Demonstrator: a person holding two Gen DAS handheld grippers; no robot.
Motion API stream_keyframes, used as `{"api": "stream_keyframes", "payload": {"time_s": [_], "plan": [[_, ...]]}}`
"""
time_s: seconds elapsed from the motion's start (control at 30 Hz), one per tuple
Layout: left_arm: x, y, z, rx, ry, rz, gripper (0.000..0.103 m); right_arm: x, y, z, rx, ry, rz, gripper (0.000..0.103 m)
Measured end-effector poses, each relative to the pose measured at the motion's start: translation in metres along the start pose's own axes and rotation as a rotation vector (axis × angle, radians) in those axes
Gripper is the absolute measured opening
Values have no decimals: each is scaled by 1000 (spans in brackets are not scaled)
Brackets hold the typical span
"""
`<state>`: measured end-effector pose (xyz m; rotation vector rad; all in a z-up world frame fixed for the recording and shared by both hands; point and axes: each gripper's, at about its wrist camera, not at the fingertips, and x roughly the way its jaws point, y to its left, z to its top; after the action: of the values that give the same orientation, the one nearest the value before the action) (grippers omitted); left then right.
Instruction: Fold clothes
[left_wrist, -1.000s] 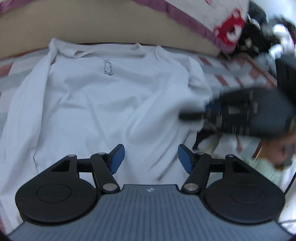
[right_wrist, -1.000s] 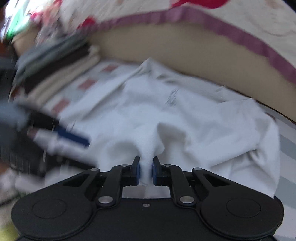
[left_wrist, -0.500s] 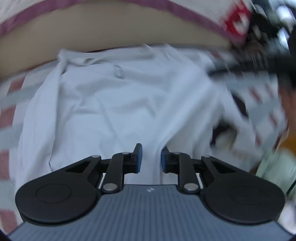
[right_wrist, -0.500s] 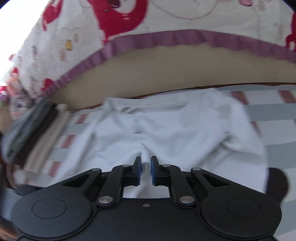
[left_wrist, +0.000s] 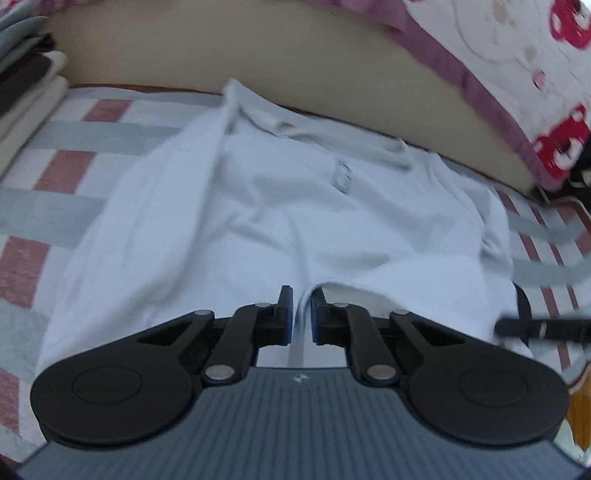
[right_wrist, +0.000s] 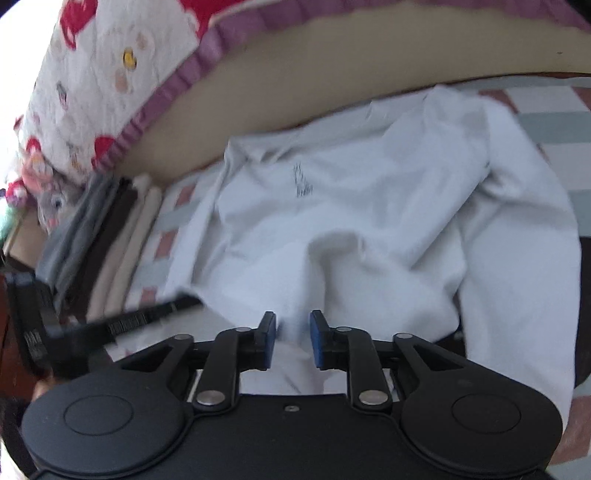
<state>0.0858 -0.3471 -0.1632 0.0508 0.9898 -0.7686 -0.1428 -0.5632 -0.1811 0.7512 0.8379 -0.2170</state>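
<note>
With the white long-sleeved shirt (left_wrist: 280, 206) spread on the checked bedsheet (left_wrist: 55, 166), the left gripper (left_wrist: 300, 314) pinches its near hem while the right gripper (right_wrist: 292, 338) stands narrowly parted astride a hem ridge, suggesting a hem-to-collar fold needing both raised evenly.

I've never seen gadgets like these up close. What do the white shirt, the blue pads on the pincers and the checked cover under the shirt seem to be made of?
White shirt: soft matte knit, probably cotton jersey; it drapes and wrinkles easily.
Blue pads: look like rubbery or foam grip facing on hard black plastic fingers; hard to be sure.
Checked cover: woven matte fabric, judging by its flat printed squares.
</note>
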Motion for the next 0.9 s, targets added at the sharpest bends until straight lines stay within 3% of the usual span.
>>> {"api": "stream_keyframes", "payload": {"time_s": [0.07, 0.17, 0.27, 0.37, 0.43, 0.47, 0.63, 0.67, 0.7, 0.73, 0.77, 0.9], "plan": [[-2, 8, 3, -41, -5, -17, 9, 11, 9, -5, -43, 34, -24, 40], [-5, 18, 8, -97, -17, -37, 9, 27, 26, -12, -135, 82, -47, 42], [-9, 24, 11, -115, -45, -7, 9, 41, 45, -21, -244, 133, -83, 42], [-14, 24, 13, -91, -90, 56, 9, 47, 55, -29, -304, 91, -152, 46], [-17, 21, 15, -54, -125, 113, 6, 52, 59, -32, -315, 49, -183, 64], [-19, 20, 15, -35, -142, 142, 5, 54, 61, -34, -317, 27, -196, 68], [-26, 21, 20, -33, -170, 94, 5, 66, 71, -42, -330, -82, -264, 69], [-27, 21, 21, -28, -176, 90, 5, 68, 73, -43, -332, -104, -278, 68], [-29, 20, 21, -19, -184, 96, 5, 71, 75, -45, -334, -126, -291, 56], [-30, 20, 21, -10, -192, 95, 5, 73, 77, -47, -337, -148, -304, 27], [-31, 19, 21, -2, -199, 93, 5, 76, 79, -48, -339, -170, -318, 16], [-39, 17, 20, -5, -218, 40, 5, 39, 79, -40, -290, -170, -372, 10]]}}
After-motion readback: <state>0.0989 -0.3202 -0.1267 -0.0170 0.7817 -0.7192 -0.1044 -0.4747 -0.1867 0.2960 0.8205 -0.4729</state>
